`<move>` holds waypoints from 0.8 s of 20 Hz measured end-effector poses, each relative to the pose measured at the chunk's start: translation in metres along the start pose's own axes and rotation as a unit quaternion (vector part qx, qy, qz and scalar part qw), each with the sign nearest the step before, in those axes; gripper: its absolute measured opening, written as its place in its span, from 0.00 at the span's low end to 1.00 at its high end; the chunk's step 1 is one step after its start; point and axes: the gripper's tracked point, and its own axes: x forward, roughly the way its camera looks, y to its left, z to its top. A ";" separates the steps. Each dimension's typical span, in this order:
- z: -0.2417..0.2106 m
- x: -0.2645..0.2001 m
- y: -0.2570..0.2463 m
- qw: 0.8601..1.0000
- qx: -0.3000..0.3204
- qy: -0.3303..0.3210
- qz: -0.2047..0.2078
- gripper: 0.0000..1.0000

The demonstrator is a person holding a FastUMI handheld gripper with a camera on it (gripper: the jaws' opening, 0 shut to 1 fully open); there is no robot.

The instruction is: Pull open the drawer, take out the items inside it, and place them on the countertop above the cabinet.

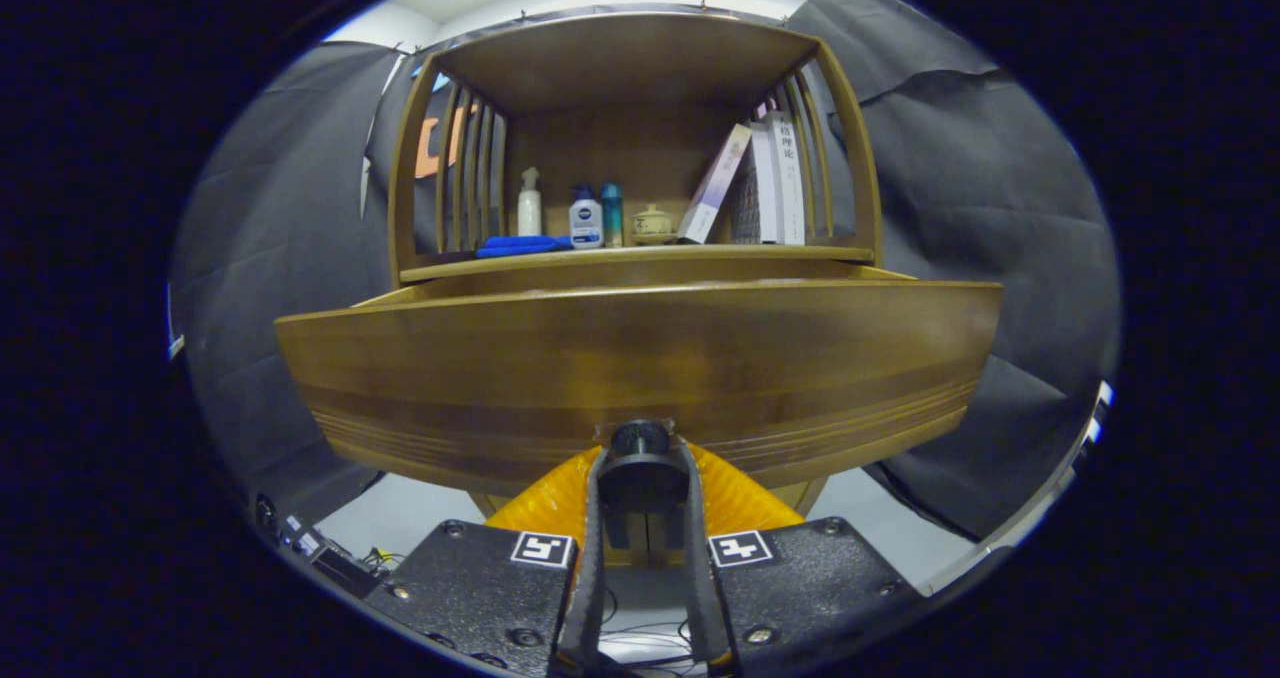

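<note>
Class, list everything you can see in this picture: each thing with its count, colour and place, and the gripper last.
Drawer: one, brown wood, pulled out below the countertop.
Knob: one, black, on the drawer front, between the fingers.
Countertop: one, brown wood, above the drawer.
Bottles: three, white, white-and-blue, teal, on the countertop.
Cloth: one, blue, beside the bottles.
Jar: one, cream, right of the bottles.
Books: several, pale, leaning at the right.
Gripper: one, black and orange, shut on the knob.

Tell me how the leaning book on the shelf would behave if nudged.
The leaning book rests tilted against upright books, so it would probably slide flat. It looks thin, likely light. The gripper is far off, its fingers shut on the drawer knob.
</note>
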 end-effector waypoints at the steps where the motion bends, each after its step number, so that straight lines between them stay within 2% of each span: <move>1: 0.000 0.000 0.000 1.000 -0.002 0.001 0.001 0.37; 10: 0.000 0.001 0.001 1.000 -0.007 0.014 0.006 0.36; 13: -0.002 -0.002 0.003 0.999 0.014 0.038 0.021 0.37; 16: 0.007 -0.013 0.000 0.998 0.035 0.041 0.038 0.45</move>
